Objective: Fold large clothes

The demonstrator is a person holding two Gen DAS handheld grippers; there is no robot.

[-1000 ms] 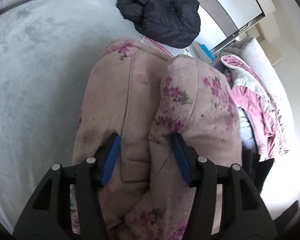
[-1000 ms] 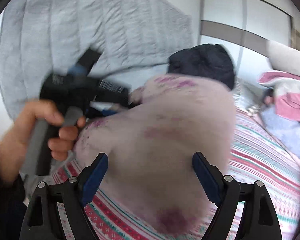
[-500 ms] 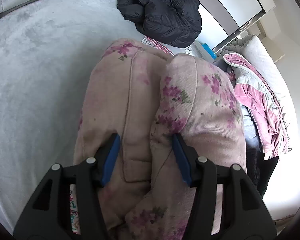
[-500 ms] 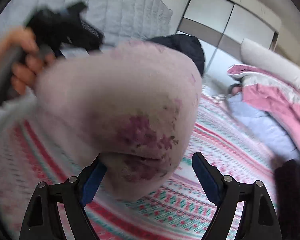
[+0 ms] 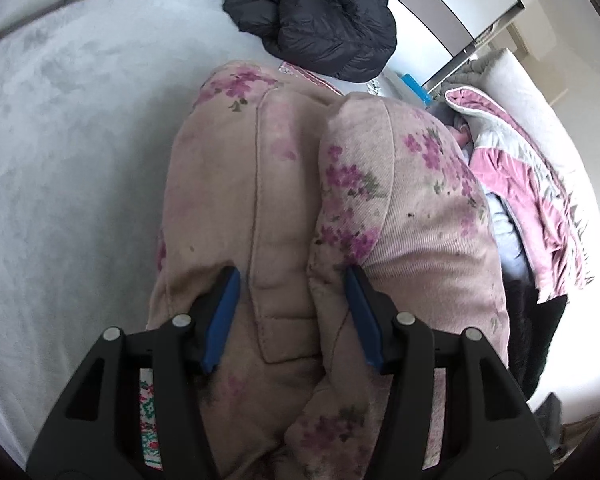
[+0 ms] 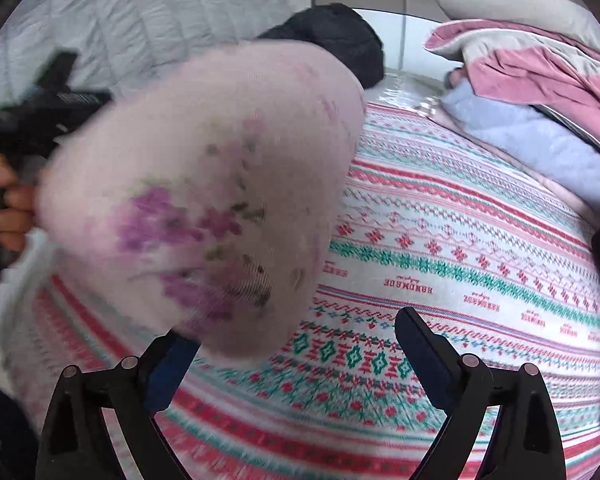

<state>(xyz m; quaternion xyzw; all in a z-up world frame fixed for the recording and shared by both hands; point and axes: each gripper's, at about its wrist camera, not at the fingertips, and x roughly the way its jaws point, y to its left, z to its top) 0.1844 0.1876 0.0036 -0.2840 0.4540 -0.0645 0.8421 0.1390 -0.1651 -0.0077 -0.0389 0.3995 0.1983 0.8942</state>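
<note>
The pale pink padded garment with purple flower print (image 5: 284, 208) was found bunched and folded over itself on the bed, over the red-and-green patterned knit bedspread (image 6: 460, 256), toward the grey blanket (image 5: 68, 128) side. The left gripper (image 5: 292, 312) had its blue-padded fingers (image 5: 222, 316) about half closed on a thick fold of that garment, the cloth filling the gap between them. The right gripper (image 6: 296, 356) had its jaws wide, having just been opening; the blurred garment end overlapped its left finger only, and nothing was gripped.

In my judgement the step in hand was re-gripping for the next fold. To do it well, the left grip should hold firm as an anchor while the right fingers close on a free edge, not on bulk, and draw it flat. The black puffer jacket (image 5: 316, 16) and pink-and-white quilt (image 6: 540, 68) lay apart, clear of the work.
</note>
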